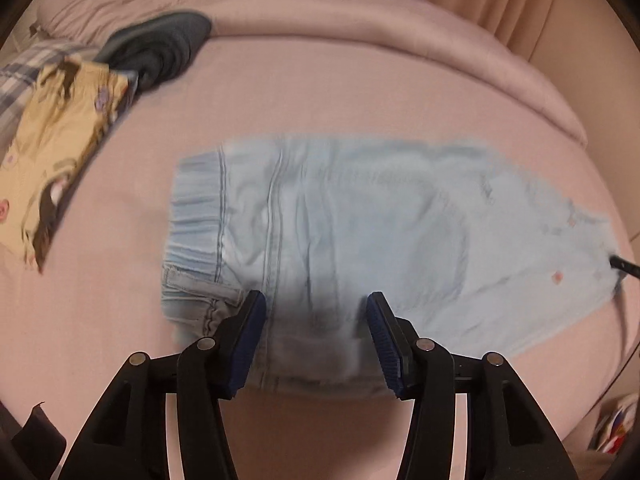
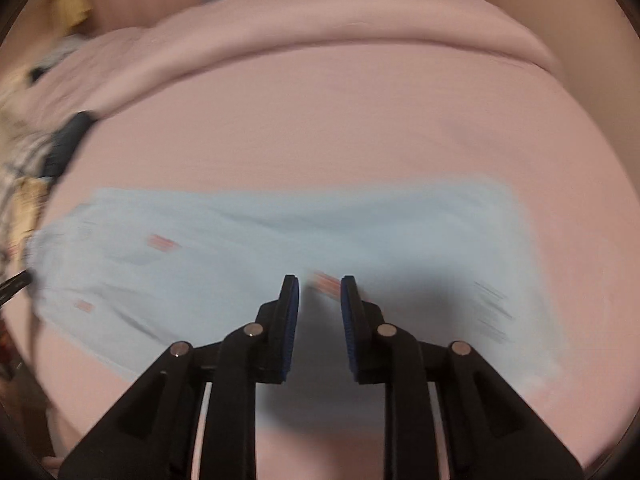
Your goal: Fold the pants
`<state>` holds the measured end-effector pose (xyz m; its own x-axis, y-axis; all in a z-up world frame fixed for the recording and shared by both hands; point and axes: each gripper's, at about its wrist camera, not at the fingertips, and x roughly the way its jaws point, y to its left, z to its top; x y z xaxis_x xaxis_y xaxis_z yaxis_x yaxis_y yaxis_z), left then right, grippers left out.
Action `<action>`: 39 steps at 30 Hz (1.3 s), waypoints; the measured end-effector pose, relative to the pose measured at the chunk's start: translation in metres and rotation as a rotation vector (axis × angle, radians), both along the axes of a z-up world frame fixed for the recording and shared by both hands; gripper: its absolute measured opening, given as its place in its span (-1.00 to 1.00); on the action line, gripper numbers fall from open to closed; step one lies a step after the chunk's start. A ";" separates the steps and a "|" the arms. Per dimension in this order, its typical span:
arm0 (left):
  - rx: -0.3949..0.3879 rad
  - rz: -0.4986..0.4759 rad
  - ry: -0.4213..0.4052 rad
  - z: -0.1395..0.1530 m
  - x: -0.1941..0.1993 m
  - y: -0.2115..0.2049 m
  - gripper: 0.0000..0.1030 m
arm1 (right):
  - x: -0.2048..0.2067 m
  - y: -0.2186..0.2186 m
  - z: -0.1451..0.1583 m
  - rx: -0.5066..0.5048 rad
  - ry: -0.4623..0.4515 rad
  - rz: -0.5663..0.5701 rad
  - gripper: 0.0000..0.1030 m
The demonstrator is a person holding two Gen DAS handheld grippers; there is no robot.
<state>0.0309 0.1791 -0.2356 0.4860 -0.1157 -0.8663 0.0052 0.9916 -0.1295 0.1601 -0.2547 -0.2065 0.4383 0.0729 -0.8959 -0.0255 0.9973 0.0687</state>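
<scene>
While the pale blue pants (image 1: 340, 232) lie flat on the pink bed (image 1: 320, 92), under and ahead of both claws | left gripper (image 1: 316, 300) spread over the waist end, pinching nothing | right gripper (image 2: 320, 284) narrowly parted above the legs, empty | risk: pads snag the bedsheet too, or catch one layer, skewing the fold | clothes pile (image 1: 80, 92) far left, clear.

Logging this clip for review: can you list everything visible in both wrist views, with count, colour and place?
pants: one, light blue denim, flat mid-bed, elastic waistband at left.
yellow patterned garment: one, yellow with dark print, bed's left edge.
dark garment: one, dark grey, heaped behind the yellow one.
bedsheet: one, pink, under everything.
curtain: one, peach, far right.
left gripper: black, blue pads, open above the pants' near edge.
right gripper: black, blue pads, open over the legs.
</scene>
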 end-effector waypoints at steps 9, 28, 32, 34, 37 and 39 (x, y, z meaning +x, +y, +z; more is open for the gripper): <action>0.055 -0.025 -0.056 0.042 -0.006 -0.027 0.01 | -0.058 -0.096 0.007 0.307 -0.118 -0.252 -0.47; -0.193 -0.502 0.019 0.042 0.037 -0.270 0.01 | -0.062 -0.129 -0.027 0.542 -0.193 -0.507 -0.92; -0.219 -0.564 0.072 0.029 0.046 -0.310 0.01 | -0.073 -0.131 -0.012 0.533 -0.225 -0.500 -0.93; -0.210 -0.580 0.088 0.023 0.050 -0.323 0.01 | -0.068 -0.131 -0.019 0.511 -0.194 -0.481 -0.91; -0.202 -0.583 0.121 0.016 0.051 -0.332 0.01 | -0.057 -0.132 -0.040 0.507 -0.128 -0.482 -0.91; -0.243 -0.595 0.136 0.015 0.048 -0.335 0.01 | -0.062 -0.137 -0.038 0.570 -0.156 -0.505 -0.82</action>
<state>0.0789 -0.1561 -0.2205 0.1669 -0.5310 -0.8308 0.5113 0.7670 -0.3876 0.0978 -0.3916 -0.2447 0.6589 0.2622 -0.7050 0.3708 0.7023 0.6077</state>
